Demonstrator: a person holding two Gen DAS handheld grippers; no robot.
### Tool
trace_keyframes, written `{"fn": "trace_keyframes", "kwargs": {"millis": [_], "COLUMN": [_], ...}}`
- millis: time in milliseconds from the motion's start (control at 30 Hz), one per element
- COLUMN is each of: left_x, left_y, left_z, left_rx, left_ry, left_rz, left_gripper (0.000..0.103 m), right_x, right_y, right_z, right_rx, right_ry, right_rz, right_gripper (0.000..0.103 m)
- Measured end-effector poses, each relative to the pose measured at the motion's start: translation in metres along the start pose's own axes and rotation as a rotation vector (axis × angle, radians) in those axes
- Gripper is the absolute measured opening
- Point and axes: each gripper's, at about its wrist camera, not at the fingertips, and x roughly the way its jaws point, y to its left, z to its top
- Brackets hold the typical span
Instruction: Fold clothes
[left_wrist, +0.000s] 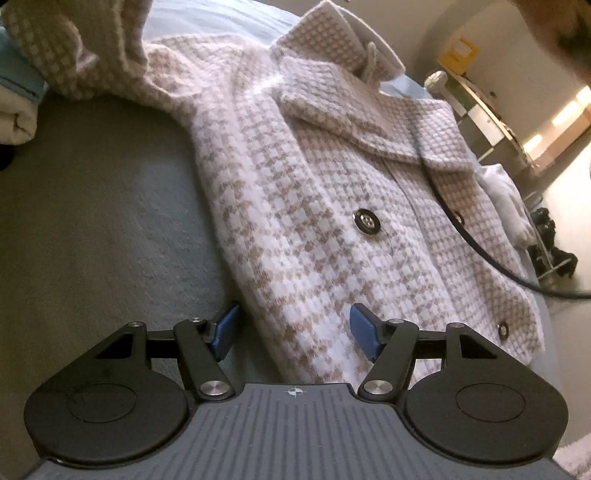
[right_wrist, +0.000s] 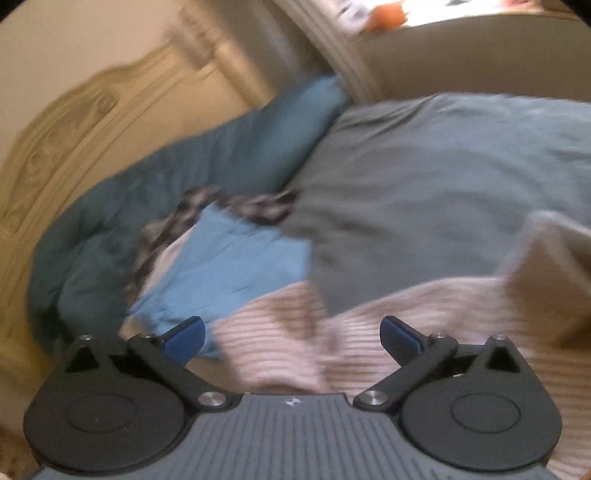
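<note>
A beige and white houndstooth coat (left_wrist: 332, 166) with dark buttons (left_wrist: 365, 221) lies front-up on a grey-green bedcover (left_wrist: 92, 221). One sleeve (left_wrist: 74, 48) is bunched at the top left. My left gripper (left_wrist: 295, 334) stands open astride the coat's near side edge, with its left pad beside the cloth and its right pad over it. In the blurred right wrist view, my right gripper (right_wrist: 291, 339) is wide open just above the same coat (right_wrist: 369, 325), with nothing between its fingers.
A black cable (left_wrist: 480, 251) crosses the coat's right side. A folded pale cloth (left_wrist: 14, 118) lies at the left edge. A blue cloth (right_wrist: 236, 266), a dark patterned garment (right_wrist: 221, 203) and a teal pillow (right_wrist: 184, 166) lie near the carved headboard (right_wrist: 74, 129). Shelving (left_wrist: 480, 103) stands beyond the bed.
</note>
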Motion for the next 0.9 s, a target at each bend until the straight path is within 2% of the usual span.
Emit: {"fn": "trace_keyframes", "kwargs": {"millis": [100, 167, 267, 400, 433, 567, 600, 700, 767, 800, 833, 867, 900], "left_x": [0.001, 0.004, 0.011, 0.014, 0.014, 0.014, 0.014, 0.014, 0.013, 0.013, 0.013, 0.013, 0.013], "left_y": [0.000, -0.002, -0.007, -0.012, -0.013, -0.013, -0.014, -0.014, -0.014, -0.014, -0.014, -0.013, -0.013], "left_z": [0.006, 0.012, 0.019, 0.022, 0.022, 0.021, 0.021, 0.020, 0.018, 0.018, 0.018, 0.018, 0.018], "left_rx": [0.005, 0.012, 0.024, 0.035, 0.037, 0.036, 0.035, 0.038, 0.040, 0.040, 0.039, 0.036, 0.034], "left_ry": [-0.002, -0.005, 0.012, 0.029, 0.030, 0.031, 0.032, 0.031, 0.029, 0.028, 0.027, 0.026, 0.025], "left_rz": [0.028, 0.054, 0.114, 0.156, 0.161, 0.169, 0.169, 0.170, 0.170, 0.169, 0.168, 0.166, 0.164], "left_gripper": [0.064, 0.064, 0.063, 0.063, 0.063, 0.063, 0.063, 0.063, 0.064, 0.064, 0.064, 0.064, 0.064], "right_x": [-0.011, -0.001, 0.029, 0.074, 0.081, 0.100, 0.099, 0.090, 0.083, 0.080, 0.077, 0.073, 0.070], "right_y": [-0.035, -0.049, -0.049, -0.035, -0.037, -0.052, -0.056, -0.064, -0.069, -0.072, -0.070, -0.067, -0.065], "right_z": [-0.028, -0.053, -0.090, -0.127, -0.133, -0.144, -0.143, -0.140, -0.139, -0.138, -0.138, -0.138, -0.138], "right_rx": [0.024, -0.024, -0.169, -0.452, -0.478, -0.487, -0.455, -0.376, -0.324, -0.298, -0.291, -0.286, -0.281], "right_ry": [-0.007, 0.029, 0.087, 0.127, 0.132, 0.124, 0.107, 0.072, 0.050, 0.039, 0.027, 0.014, 0.001], "right_rz": [-0.111, -0.220, -0.364, -0.547, -0.584, -0.701, -0.702, -0.674, -0.654, -0.644, -0.644, -0.645, -0.664], "right_gripper": [0.103, 0.101, 0.100, 0.100, 0.100, 0.098, 0.097, 0.083, 0.062, 0.056, 0.042, 0.024, 0.015]}}
